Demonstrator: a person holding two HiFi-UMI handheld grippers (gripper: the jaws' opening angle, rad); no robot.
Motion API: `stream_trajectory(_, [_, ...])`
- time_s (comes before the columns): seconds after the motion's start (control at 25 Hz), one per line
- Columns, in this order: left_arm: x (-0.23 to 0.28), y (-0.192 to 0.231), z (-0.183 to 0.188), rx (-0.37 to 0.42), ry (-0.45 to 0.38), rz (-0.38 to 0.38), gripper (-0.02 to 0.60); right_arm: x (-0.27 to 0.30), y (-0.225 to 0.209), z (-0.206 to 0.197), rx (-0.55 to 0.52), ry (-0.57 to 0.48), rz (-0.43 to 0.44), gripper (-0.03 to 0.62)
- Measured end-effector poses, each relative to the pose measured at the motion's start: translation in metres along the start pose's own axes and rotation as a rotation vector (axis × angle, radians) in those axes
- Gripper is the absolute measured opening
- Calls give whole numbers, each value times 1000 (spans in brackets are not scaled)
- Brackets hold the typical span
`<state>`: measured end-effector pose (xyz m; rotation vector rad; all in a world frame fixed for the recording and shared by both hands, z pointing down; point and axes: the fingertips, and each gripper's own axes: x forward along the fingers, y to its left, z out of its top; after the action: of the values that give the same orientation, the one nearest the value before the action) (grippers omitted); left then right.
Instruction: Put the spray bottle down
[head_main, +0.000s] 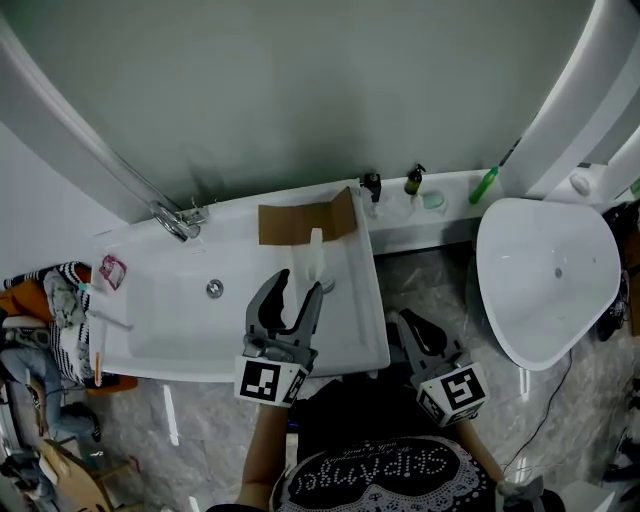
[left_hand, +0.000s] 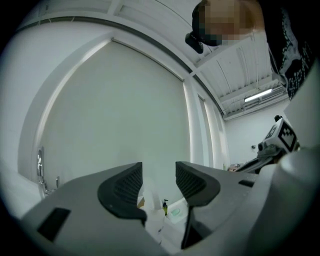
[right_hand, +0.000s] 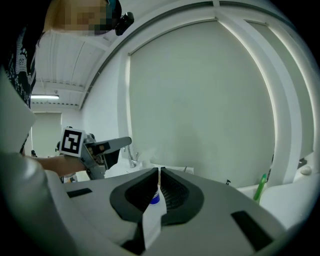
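Left gripper (head_main: 298, 290) is over the white sink (head_main: 160, 335), jaws wide, pads clear of the spray bottle (head_main: 316, 255) just beyond them. Bottle stands upright at the sink's right side before a cardboard piece (head_main: 300, 220), long axis vertical, head up, nozzle direction unclear. Right gripper (head_main: 407, 320) is nearly closed, pinching a thin white sheet (right_hand: 152, 220).
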<state>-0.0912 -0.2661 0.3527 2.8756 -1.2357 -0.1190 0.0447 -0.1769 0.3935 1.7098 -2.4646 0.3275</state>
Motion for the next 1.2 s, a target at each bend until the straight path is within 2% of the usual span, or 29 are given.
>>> stream_trajectory(0.08, [-18,-2,16,7,-20,23,187,3,4,2,-7,1,31,28])
stream_trajectory(0.24, [-57,-2,41,10,-49,126,72,10,13,5,-11,5,91,28])
stream_trajectory(0.44, [-91,-3,43,34,-42,177,14,17,21,6,-27,-3,145,28])
stream_trajectory(0.6, [-119,2,25,-68,-6,210,5,17,28,8,-38,-4,166,28])
stream_trajectory(0.92, [-155,-9,-2,-131,87,251,5,10,28,-7,-24,13,170,28])
stream_trajectory(1.04, [-159,-11,-6,-129,107,266,5,6,27,-10,-24,17,174,28])
stream_trajectory(1.2, [-163,-10,-5,-78,121,290,5,1,26,-13,-37,21,182,28])
